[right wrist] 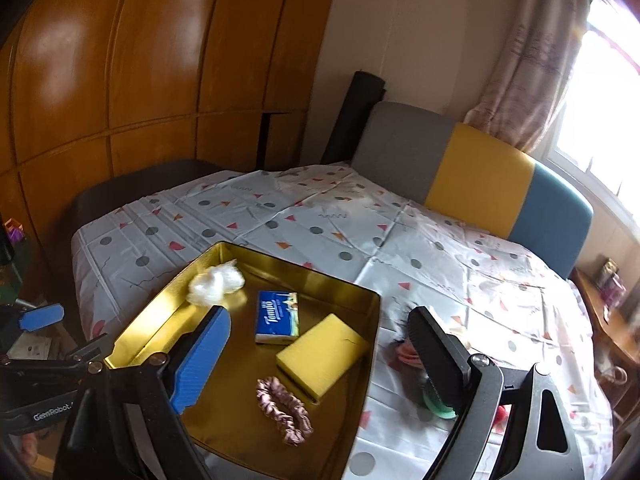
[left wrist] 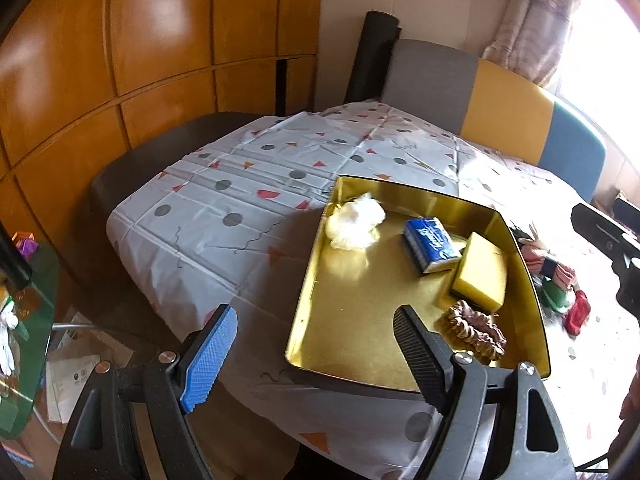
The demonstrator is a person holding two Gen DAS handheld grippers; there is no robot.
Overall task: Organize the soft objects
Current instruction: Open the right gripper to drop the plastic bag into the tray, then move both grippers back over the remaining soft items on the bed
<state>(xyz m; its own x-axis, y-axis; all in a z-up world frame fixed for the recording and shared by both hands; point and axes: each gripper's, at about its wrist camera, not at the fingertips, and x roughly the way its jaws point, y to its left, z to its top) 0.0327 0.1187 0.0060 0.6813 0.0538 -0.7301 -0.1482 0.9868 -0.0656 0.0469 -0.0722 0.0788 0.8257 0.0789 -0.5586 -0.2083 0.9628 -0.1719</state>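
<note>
A gold tin tray (left wrist: pixel 352 308) (right wrist: pixel 168 296) lies on the patterned tablecloth. In it are a white fluffy wad (left wrist: pixel 354 220) (right wrist: pixel 216 282), a blue tissue pack (left wrist: pixel 430 244) (right wrist: pixel 277 317), a yellow sponge (left wrist: pixel 482 272) (right wrist: pixel 320 354) and a brown scrunchie (left wrist: pixel 478 330) (right wrist: pixel 285 410). A pile of small red, pink and green soft things (left wrist: pixel 558 280) (right wrist: pixel 412 354) lies on the cloth right of the tray. My left gripper (left wrist: pixel 316 332) is open and empty above the tray's near left corner. My right gripper (right wrist: pixel 320 334) is open and empty above the tray's right part.
A grey, yellow and blue headboard (left wrist: pixel 500 104) (right wrist: pixel 476 172) stands behind the table, beside a curtained window (right wrist: pixel 592 80). Wooden cupboards (left wrist: pixel 120 48) fill the left wall. Papers (left wrist: pixel 68 376) lie on the floor at left, by a green glass table (left wrist: pixel 28 320).
</note>
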